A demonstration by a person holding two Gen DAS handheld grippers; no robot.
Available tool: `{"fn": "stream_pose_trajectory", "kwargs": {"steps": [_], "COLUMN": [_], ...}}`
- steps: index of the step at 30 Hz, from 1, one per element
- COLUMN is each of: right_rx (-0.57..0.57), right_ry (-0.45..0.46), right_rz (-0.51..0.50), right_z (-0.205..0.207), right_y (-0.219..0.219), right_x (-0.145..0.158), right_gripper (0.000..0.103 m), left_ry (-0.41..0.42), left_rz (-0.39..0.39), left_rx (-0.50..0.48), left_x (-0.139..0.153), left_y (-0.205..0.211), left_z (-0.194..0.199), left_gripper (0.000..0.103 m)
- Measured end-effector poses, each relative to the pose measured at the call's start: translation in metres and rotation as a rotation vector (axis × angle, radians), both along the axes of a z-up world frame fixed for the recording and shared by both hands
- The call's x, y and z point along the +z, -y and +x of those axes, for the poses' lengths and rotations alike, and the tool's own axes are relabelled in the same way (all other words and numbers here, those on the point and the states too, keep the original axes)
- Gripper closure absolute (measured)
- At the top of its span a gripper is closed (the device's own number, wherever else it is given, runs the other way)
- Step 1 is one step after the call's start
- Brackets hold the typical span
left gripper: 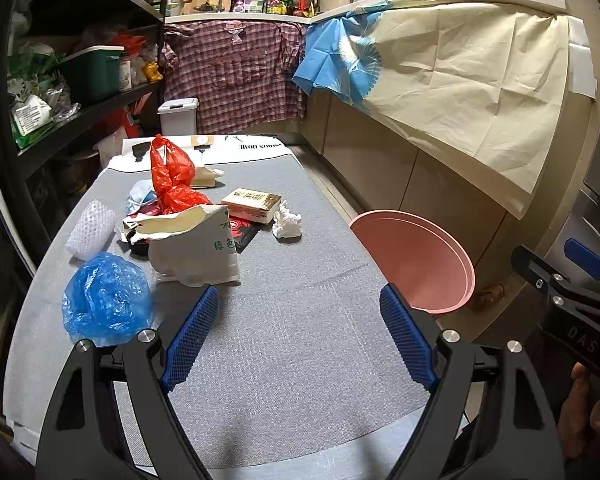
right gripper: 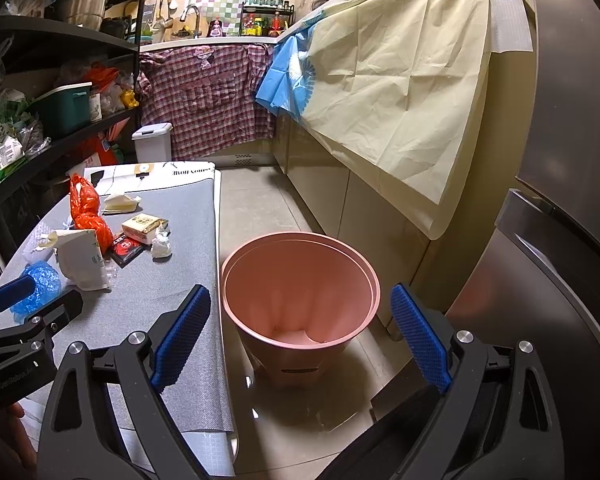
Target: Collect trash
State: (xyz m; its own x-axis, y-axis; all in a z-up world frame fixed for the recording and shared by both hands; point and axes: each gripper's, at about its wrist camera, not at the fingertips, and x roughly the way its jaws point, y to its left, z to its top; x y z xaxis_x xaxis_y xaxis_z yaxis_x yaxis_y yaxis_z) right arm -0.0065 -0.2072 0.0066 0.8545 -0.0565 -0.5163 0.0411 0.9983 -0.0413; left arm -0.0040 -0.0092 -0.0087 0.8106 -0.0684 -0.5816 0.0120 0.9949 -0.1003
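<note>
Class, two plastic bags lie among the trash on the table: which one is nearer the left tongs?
The blue plastic bag, crumpled just beside the left tongs. The red plastic bag lies farther back, behind the torn white paper bag.

Trash clustered toward the table's far-left part: crumpled blue plastic bag near left edge, white foam net behind it, torn white paper bag upright, knotted red bag, tissue pack, tissue wad. Pink bin upright on floor just beside the right edge.
</note>
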Motion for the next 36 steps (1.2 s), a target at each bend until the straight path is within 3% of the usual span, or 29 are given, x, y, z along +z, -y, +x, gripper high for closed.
{"fn": "stream_pose_trajectory", "kwargs": {"steps": [19,24,29,36], "right_rx": [-0.002,-0.003,0.006,0.079], "right_ry": [-0.001,-0.002,0.037,0.060], "right_rz": [-0.003,0.000,0.006,0.051], "right_z": [0.001,0.001,-0.007,0.003], "right_y": [0.001,0.002,-0.002,-0.016], "right_x": [0.000,0.000,0.008,0.023], "right_gripper": [0.016,0.021,0.036,0.044], "left_ry": [0.001,0.002,0.009,0.018], "left_rz": [0.003,-0.004,-0.003,-0.010], "left_rx": [-0.006,-0.001,0.010,0.065], "left_x": [0.000,0.000,0.003,0.007], "left_y": [0.003,0.003,-0.001,-0.018], "left_z": [0.000,0.000,-0.002,-0.001], "left_gripper": [0.023,0.023,0.023,0.035]}}
